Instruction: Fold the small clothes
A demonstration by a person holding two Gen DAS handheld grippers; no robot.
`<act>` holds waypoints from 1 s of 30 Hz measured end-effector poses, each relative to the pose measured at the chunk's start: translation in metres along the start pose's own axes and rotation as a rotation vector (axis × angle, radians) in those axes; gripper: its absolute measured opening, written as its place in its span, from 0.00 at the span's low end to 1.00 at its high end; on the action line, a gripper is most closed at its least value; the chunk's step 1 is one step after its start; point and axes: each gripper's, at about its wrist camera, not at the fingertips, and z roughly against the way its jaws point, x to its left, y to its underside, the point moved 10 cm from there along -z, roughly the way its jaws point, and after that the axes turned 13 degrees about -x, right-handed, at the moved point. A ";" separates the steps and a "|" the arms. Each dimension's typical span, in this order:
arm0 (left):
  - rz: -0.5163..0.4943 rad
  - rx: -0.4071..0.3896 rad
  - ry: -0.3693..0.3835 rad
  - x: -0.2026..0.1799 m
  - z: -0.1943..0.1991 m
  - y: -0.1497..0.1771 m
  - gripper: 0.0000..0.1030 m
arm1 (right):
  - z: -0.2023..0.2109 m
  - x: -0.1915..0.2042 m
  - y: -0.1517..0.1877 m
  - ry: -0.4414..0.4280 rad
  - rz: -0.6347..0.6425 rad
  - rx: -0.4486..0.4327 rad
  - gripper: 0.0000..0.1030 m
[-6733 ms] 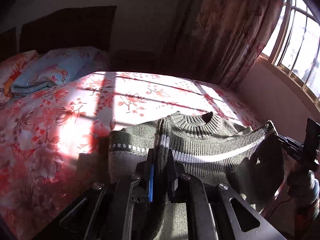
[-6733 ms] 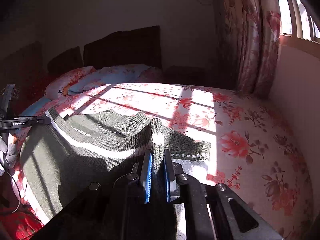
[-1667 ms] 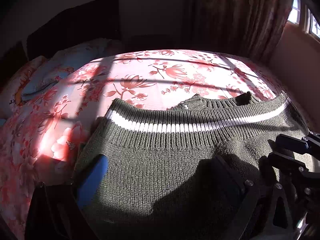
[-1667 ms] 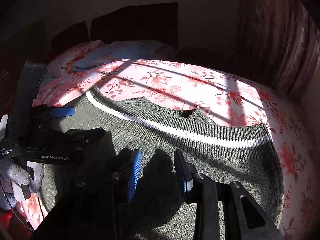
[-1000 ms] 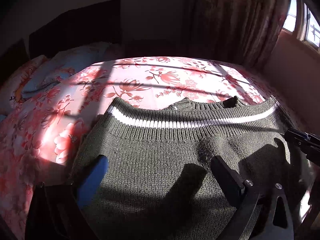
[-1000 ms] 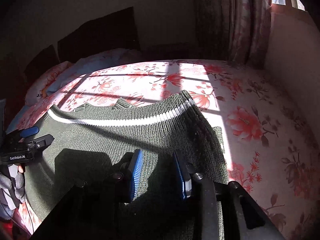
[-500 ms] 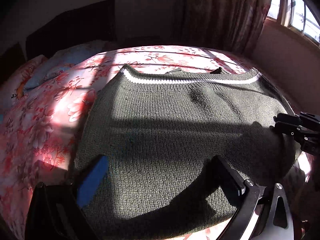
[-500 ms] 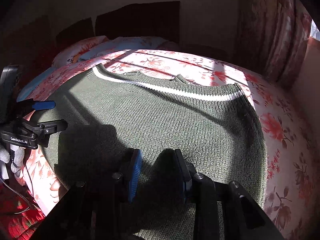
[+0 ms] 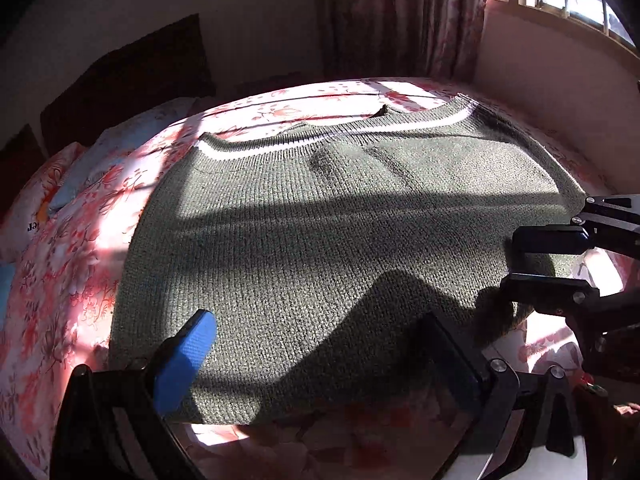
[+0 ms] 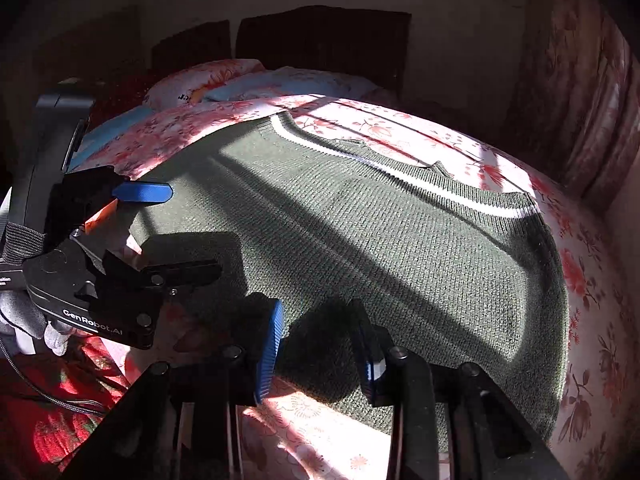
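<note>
Dark green knitted sweater (image 9: 340, 240) flat on floral bedsheet (image 9: 72, 280); left gripper (image 9: 316, 360) and right gripper (image 10: 320, 344) both apart, gripping nothing.

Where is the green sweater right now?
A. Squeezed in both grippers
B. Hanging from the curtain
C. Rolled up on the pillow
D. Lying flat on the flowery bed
D: the green sweater lies spread flat on the flowery bed, and both the left gripper and the right gripper have open jaws with nothing pinched.
</note>
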 end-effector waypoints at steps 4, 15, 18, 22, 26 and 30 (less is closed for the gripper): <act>0.081 0.004 0.040 0.015 0.005 0.012 1.00 | 0.009 -0.021 0.014 -0.035 -0.099 -0.006 0.32; 0.067 0.010 0.045 0.016 0.014 0.023 1.00 | 0.037 -0.064 0.038 -0.035 -0.225 -0.017 0.31; 0.057 0.015 0.042 0.015 0.014 0.024 1.00 | 0.035 -0.062 0.035 -0.020 -0.196 0.013 0.32; 0.044 0.040 0.037 0.015 0.016 0.024 1.00 | 0.035 -0.054 0.028 -0.004 -0.160 0.037 0.33; 0.066 -0.048 0.030 0.019 0.027 -0.014 1.00 | 0.040 -0.049 -0.010 -0.017 -0.132 -0.042 0.33; 0.085 -0.152 0.013 0.028 0.009 -0.076 1.00 | 0.008 -0.053 -0.052 -0.021 -0.137 -0.081 0.36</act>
